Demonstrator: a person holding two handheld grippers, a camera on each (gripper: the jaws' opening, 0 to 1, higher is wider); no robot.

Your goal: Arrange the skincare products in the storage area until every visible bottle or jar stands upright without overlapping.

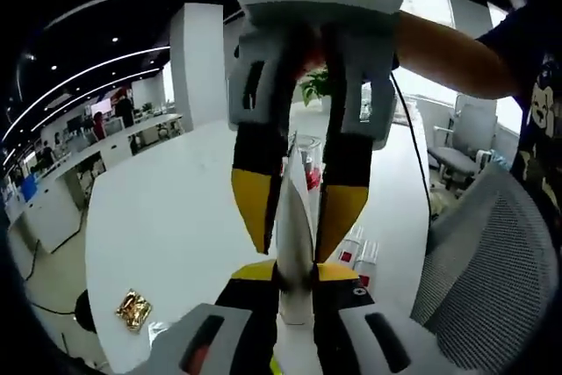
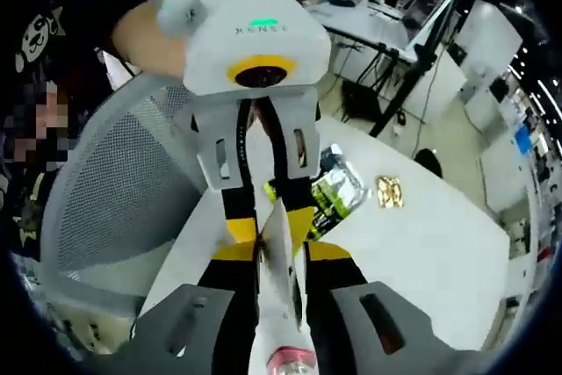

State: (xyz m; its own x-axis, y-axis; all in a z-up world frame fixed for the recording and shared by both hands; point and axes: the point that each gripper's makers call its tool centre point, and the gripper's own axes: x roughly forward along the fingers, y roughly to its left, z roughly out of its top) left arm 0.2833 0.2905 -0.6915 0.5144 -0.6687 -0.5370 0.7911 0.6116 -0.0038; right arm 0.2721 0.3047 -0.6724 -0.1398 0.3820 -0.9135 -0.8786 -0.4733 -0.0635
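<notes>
One white tube (image 1: 294,243), two small bottles (image 1: 358,256), one gold packet (image 1: 133,309)

The left gripper view and right gripper view face each other at close range, perhaps tilted downward. Both share the white table (image 1: 176,217), the squeezed tube (image 1: 294,243) at six o'clock.

**Two grippers meet on one tube above the table**

The left gripper (image 1: 294,283) and the right gripper (image 1: 299,226) face each other head-on, with a tube (image 1: 292,226) between their jaws. Beneath them lies the table (image 1: 176,217). In the left gripper view, a wrapped packet (image 1: 133,309) lies on the table near its edge, two small bottles (image 1: 358,256) lie side by side to the right of the tube, and a mesh office chair (image 1: 492,278) stands beside the table.
</notes>
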